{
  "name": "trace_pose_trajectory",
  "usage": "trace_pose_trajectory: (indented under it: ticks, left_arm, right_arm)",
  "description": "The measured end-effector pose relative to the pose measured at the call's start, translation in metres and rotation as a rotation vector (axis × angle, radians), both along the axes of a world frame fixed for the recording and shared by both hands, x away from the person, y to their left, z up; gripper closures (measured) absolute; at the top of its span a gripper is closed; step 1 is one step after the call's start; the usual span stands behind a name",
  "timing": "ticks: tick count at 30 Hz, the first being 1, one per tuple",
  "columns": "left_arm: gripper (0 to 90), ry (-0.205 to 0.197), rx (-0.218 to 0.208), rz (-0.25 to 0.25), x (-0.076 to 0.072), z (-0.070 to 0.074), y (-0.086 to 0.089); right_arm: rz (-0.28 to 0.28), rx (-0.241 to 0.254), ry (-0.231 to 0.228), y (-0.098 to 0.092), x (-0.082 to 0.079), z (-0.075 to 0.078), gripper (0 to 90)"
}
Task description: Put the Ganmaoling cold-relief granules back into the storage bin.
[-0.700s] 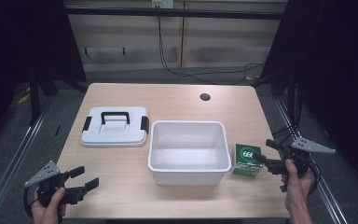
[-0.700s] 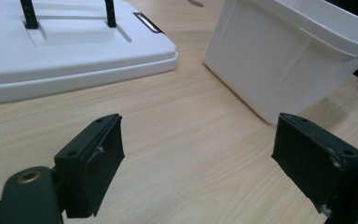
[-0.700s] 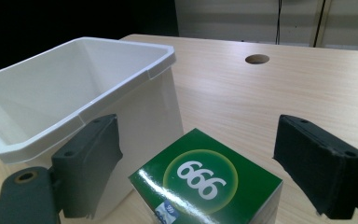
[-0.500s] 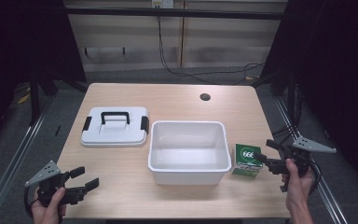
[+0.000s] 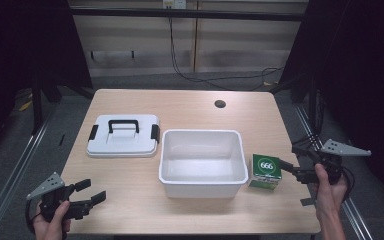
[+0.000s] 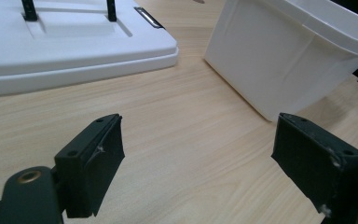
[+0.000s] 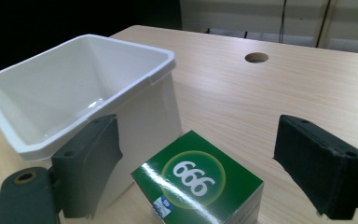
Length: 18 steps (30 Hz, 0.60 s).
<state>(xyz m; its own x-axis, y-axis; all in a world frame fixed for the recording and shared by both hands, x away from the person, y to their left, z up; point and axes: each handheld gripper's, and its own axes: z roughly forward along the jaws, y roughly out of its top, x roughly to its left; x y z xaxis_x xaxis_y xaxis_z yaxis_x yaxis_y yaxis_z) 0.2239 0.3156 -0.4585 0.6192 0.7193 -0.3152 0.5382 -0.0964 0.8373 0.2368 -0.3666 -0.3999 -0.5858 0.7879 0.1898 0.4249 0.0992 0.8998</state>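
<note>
Right gripper (image 5: 292,160): black two-jaw tool held at the table's right edge, jaws spread wide and holding nothing, aimed toward the box.
Green cardboard box with a white "666" in a circle (image 5: 266,171): stands on the light wooden table (image 5: 200,107), just in front of the right gripper's tips; in the right gripper view (image 7: 200,189) it sits between the two jaws, with a gap to each.
White rectangular plastic tub (image 5: 202,161): open and empty, just beside the box on its left.
Left gripper (image 5: 91,192): at the table's near left corner, jaws spread, holding nothing, well apart from the box.
White plastic lid with black handle (image 5: 123,135): flat on the table, left of the tub.
</note>
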Motion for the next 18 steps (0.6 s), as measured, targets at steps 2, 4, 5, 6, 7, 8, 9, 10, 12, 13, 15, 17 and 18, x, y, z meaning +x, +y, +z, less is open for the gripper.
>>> trace_pose_trajectory:
  ticks: [2, 4, 5, 6, 7, 8, 9, 10, 12, 13, 15, 17, 18]
  left_arm:
    - [16.1, 0.001, -0.001, 0.006, 0.001, 0.000, 0.000]
    - [16.1, 0.002, -0.001, 0.004, 0.001, -0.001, 0.000]
    - [16.1, 0.001, -0.002, 0.000, 0.001, 0.000, 0.000]
    - [16.1, -0.001, -0.004, -0.001, 0.001, 0.000, 0.001]
    - [16.1, 0.002, -0.010, 0.003, 0.001, 0.000, 0.001]
    - [16.1, 0.006, -0.012, 0.005, 0.001, -0.001, 0.001]
    - [16.0, 0.009, -0.011, 0.005, 0.001, -0.001, 0.001]
    - [16.1, 0.013, -0.010, 0.001, 0.001, -0.002, 0.001]
    - [16.1, 0.012, -0.009, 0.001, 0.001, -0.001, 0.001]
    - [16.1, 0.012, -0.009, 0.001, 0.001, -0.001, 0.001]
    - [16.1, 0.011, -0.008, 0.001, 0.001, -0.002, 0.001]
    - [16.1, 0.013, -0.008, 0.003, 0.001, -0.001, 0.000]
    - [16.1, 0.013, -0.008, 0.003, 0.001, -0.001, 0.000]
  right_arm:
    - [-0.012, -0.030, 0.016, 0.001, 0.003, 0.003, 13.8]
    - [-0.011, -0.039, 0.018, 0.001, 0.005, 0.004, 13.9]
    - [-0.003, -0.079, 0.016, 0.003, 0.009, 0.005, 13.9]
    - [-0.001, -0.089, 0.031, 0.003, 0.010, 0.007, 13.8]
    - [0.007, -0.094, 0.024, 0.002, 0.012, 0.008, 13.7]
    - [0.017, -0.083, 0.012, 0.002, 0.012, 0.009, 13.7]
    - [0.041, -0.084, 0.006, 0.001, 0.013, 0.010, 13.7]
    - [0.057, -0.092, 0.022, 0.001, 0.015, 0.011, 13.7]
    - [0.094, -0.146, 0.047, 0.004, 0.018, 0.012, 13.7]
    - [0.118, -0.168, 0.066, 0.005, 0.021, 0.012, 13.7]
    - [0.136, -0.197, 0.084, 0.008, 0.024, 0.013, 13.6]
    - [0.222, -0.293, 0.125, 0.018, 0.030, 0.014, 13.8]
    - [0.222, -0.293, 0.125, 0.018, 0.030, 0.014, 13.8]
